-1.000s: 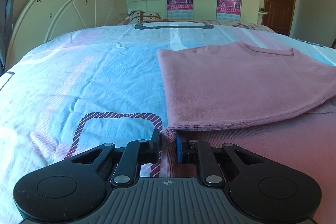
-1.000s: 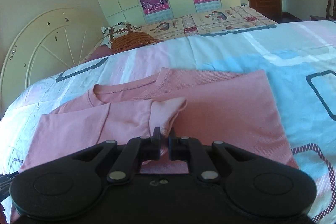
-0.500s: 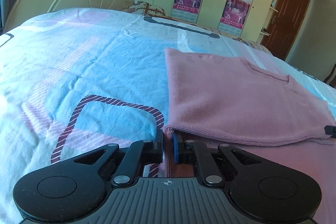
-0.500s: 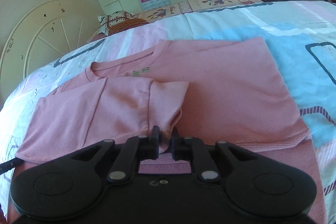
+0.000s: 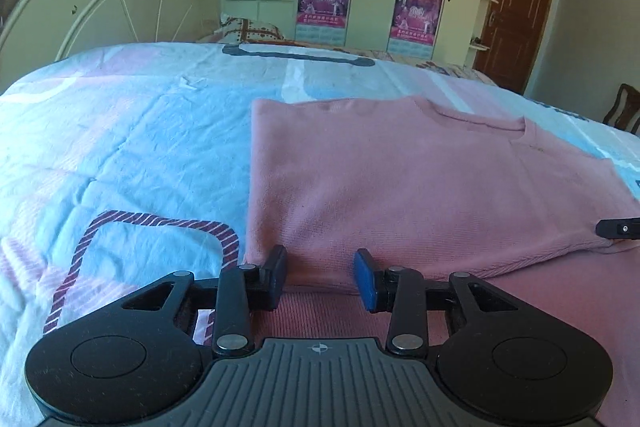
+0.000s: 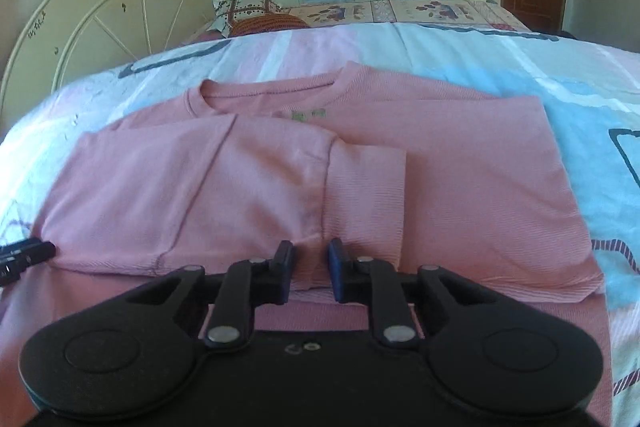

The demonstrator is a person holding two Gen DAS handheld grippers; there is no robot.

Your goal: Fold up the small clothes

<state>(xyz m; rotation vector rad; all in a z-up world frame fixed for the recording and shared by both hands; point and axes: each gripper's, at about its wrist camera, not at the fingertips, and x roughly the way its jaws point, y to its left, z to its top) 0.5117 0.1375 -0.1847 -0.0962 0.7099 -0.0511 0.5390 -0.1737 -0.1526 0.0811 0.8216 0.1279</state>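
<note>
1. While your left gripper [image 5: 320, 277] sits at the near corner of the pink shirt [image 5: 400, 187], its jaws stand apart with only the folded edge lying between them; they have just been opening, and the pads press on nothing.
2. Your right gripper [image 6: 310, 271] has its jaws a little apart, having just drawn slightly closer. The sleeve [image 6: 364, 199] edge lies between them, but the pads do not appear to pinch it.
3. The shirt lies on the bedspread [image 5: 120, 147], one side and its sleeve folded across the body, collar [image 6: 272, 95] toward the far end and a strip of the lower layer showing nearest you.
4. If you pull either gripper away low, a pad could catch the knit and drag the flap open, because the fold is loose and nothing pins it.
5. If you next grab only the top layer at the hem, the layers may slide apart and the next fold will come out crooked.
6. The bedspread is soft and creased, so pressing down could bunch it under the shirt and skew the edges.
</note>
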